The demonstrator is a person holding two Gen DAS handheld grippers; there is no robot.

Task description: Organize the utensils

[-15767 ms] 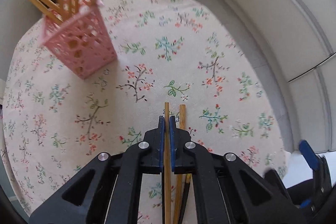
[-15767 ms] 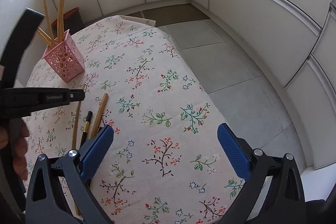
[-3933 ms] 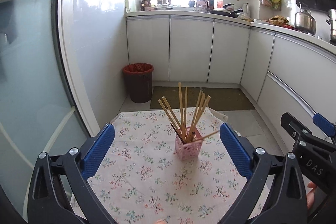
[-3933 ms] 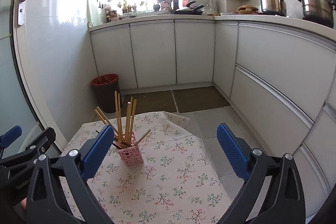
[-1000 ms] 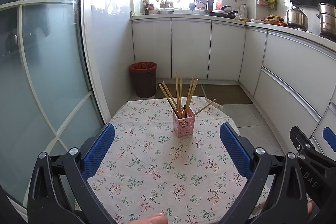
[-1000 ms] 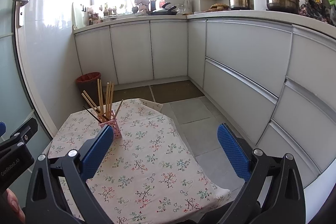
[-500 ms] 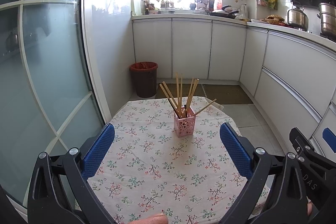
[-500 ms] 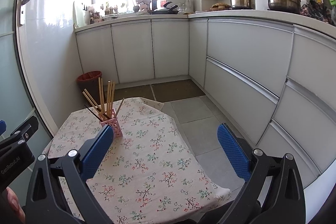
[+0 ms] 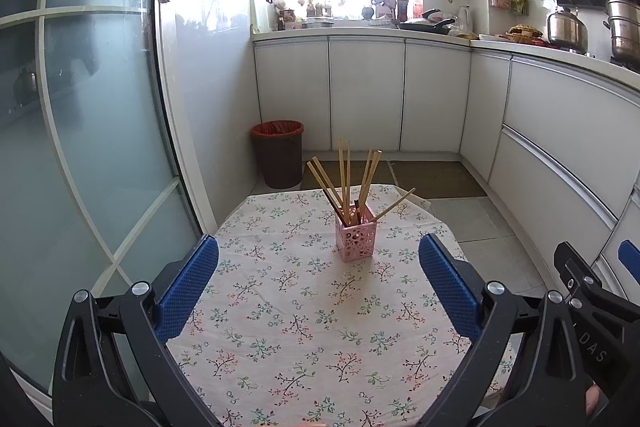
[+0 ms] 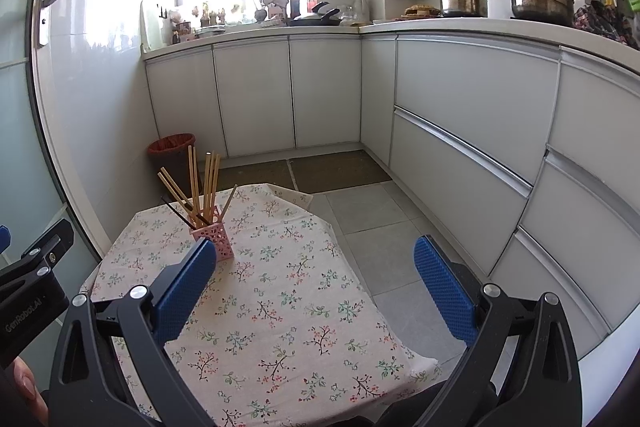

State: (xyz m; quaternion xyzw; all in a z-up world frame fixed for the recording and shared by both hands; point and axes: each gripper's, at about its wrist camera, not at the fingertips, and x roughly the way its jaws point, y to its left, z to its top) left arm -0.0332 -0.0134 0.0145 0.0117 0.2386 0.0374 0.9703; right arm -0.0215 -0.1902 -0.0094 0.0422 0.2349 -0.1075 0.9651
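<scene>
A pink lattice holder point(image 9: 356, 238) stands upright near the far end of the floral-cloth table point(image 9: 280, 307), with several wooden chopsticks point(image 9: 343, 173) and a dark one standing in it. It also shows in the right wrist view point(image 10: 214, 235), with its chopsticks point(image 10: 200, 183). My left gripper point(image 9: 318, 287) is open and empty, held back above the near end of the table. My right gripper point(image 10: 314, 283) is open and empty over the table's right side. No loose utensil shows on the cloth.
A red-lined bin point(image 9: 278, 153) stands on the floor beyond the table. White cabinets point(image 9: 368, 95) run along the back and right. A glass door point(image 9: 80, 147) is close on the left. Tiled floor point(image 10: 380, 227) lies right of the table.
Over the last second almost nothing has moved. Much earlier my left gripper was shut on a chopstick lying on the cloth; now both grippers are open, raised and pulled back.
</scene>
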